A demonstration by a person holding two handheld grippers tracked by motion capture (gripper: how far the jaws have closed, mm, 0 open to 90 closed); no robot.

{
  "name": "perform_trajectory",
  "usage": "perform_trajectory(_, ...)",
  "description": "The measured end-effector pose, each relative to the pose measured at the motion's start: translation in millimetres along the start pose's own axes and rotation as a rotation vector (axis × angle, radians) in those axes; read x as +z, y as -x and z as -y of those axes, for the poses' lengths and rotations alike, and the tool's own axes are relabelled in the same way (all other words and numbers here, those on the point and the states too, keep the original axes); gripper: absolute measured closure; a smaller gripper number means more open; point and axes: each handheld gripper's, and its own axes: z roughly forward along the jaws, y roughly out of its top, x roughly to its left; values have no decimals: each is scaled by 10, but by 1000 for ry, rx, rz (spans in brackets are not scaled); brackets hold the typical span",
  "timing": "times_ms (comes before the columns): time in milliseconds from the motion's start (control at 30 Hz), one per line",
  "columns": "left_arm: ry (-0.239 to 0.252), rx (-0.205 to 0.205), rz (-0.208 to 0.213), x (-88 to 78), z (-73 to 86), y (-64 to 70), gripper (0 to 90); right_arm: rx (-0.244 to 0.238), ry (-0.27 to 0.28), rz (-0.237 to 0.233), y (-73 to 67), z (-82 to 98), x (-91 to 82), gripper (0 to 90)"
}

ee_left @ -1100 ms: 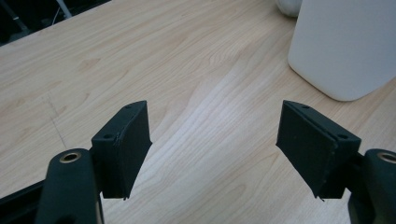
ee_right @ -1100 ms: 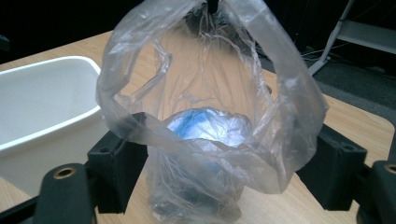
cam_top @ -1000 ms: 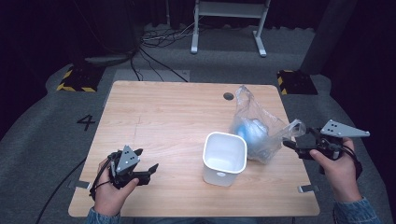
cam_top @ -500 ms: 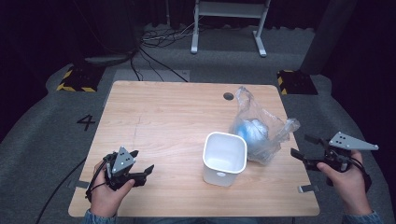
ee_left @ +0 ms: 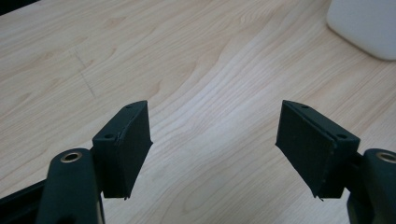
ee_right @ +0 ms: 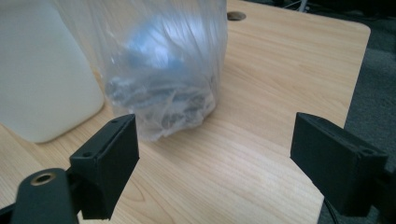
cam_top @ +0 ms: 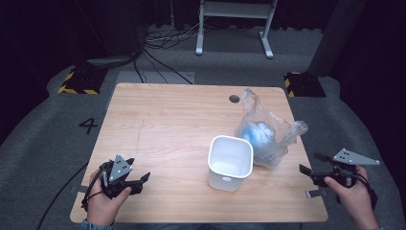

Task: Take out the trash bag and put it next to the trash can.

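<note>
A white open-topped bin point(cam_top: 225, 179) stands right of the table's middle, also in the left gripper view point(ee_left: 364, 25) and the right gripper view point(ee_right: 42, 79). Beside it on the right lies a clear plastic bag point(cam_top: 275, 143) with something blue point(cam_top: 258, 134) inside; the bag point(ee_right: 163, 70) sits just ahead of my right gripper. My right gripper point(cam_top: 309, 163) point(ee_right: 215, 154) hovers at the table's right edge, open and empty, its jaws a little wider than a second ago. My left gripper point(cam_top: 141, 182) point(ee_left: 215, 140) is open over bare wood near the front left.
The wooden table point(cam_top: 167, 124) has a cable hole point(cam_top: 234, 98) at the back right. Grey carpet surrounds it, with a "4" mark point(cam_top: 88, 125) at left, yellow-black blocks point(cam_top: 79, 81) point(cam_top: 301, 84) behind, and a metal stand point(cam_top: 234, 28) and cables at the back.
My right hand has dropped and pulled back from the bag toward the table's front right edge. The left hand has slid slightly toward the front edge. Bin and bag have not moved.
</note>
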Motion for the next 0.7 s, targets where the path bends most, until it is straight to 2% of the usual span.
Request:
perform_trajectory(267,-69,16,-20,46,137,-103,212,-5,-75,15,-2,182,109,154)
perform_trajectory(333,-84,10,-21,60,182,-122,203,-2,-89,11,-5,225,141,154)
perform_trajectory(500,-123,-6,-16,104,305,-185,200,-24,-164,3,-37,324,240,155)
perform_trajectory(700,-146,-20,-16,135,390,-251,202,-27,-205,-10,-81,422,352,155)
